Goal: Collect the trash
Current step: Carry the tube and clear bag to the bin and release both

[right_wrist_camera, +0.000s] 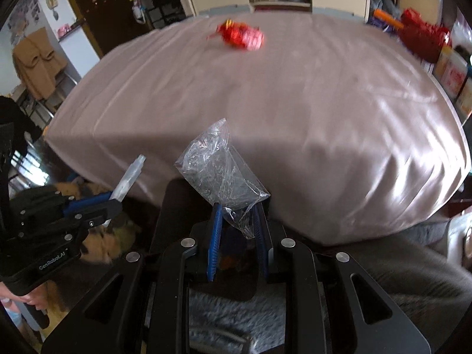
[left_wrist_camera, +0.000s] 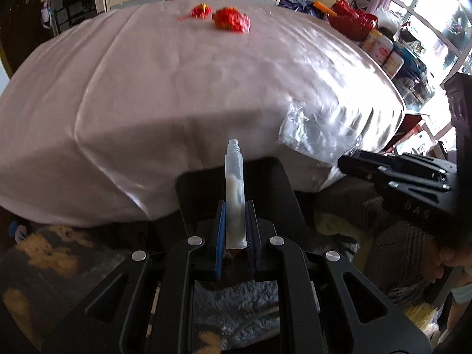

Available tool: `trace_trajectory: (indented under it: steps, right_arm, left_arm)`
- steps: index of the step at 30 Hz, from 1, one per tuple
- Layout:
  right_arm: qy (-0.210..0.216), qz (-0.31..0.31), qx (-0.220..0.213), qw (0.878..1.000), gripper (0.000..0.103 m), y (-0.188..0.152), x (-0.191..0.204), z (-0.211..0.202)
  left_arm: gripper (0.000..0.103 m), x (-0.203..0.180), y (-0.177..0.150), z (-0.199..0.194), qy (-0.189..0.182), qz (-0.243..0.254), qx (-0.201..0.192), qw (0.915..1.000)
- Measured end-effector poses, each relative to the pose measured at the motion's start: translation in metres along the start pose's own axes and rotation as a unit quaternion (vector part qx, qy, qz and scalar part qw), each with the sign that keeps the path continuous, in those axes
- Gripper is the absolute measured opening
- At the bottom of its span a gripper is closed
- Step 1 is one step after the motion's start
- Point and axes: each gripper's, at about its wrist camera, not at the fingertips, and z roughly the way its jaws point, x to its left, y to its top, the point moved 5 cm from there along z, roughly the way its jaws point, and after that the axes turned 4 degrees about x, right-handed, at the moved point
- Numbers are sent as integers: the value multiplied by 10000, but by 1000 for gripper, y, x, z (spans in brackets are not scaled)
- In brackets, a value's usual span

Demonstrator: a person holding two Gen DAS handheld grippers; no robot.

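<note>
In the left wrist view our left gripper sits at the lower centre of the frame, its blue pads clamped on a small translucent tube. The tube stands upright between the pads, threaded neck uppermost and uncapped, with a whitish residue inside. At the right edge of the same frame our right gripper reaches in from the side, a crumpled clear plastic bag at its tip.

In the right wrist view that right gripper fills the lower centre, pads closed on the pinched lower corner of the clear plastic bag, which fans upward and to the left above the fingers. The left gripper shows at the lower left, with the tube slanting up to the right out of it.

Beyond both grippers spreads a table under a pale pink cloth. On its far side, in the upper middle of the frame, lie two pieces of red wrapper trash: a larger crumpled one and a smaller one just to its left. In the right wrist view they blur into one red wrapper. A dark chair back stands between the grippers and the near table edge.
</note>
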Motion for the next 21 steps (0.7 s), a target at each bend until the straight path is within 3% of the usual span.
trace_trajectory:
  steps: [10,21]
  right_arm:
    - [55,5,605,9982,23,-26,7,39]
    - [315,304,1000,9940,25,-29,8,66]
  left_arm:
    - [12,-1,-29,40,-148,-118,513,9985]
    - [12,8,-40,70,-148,-275,894,9955]
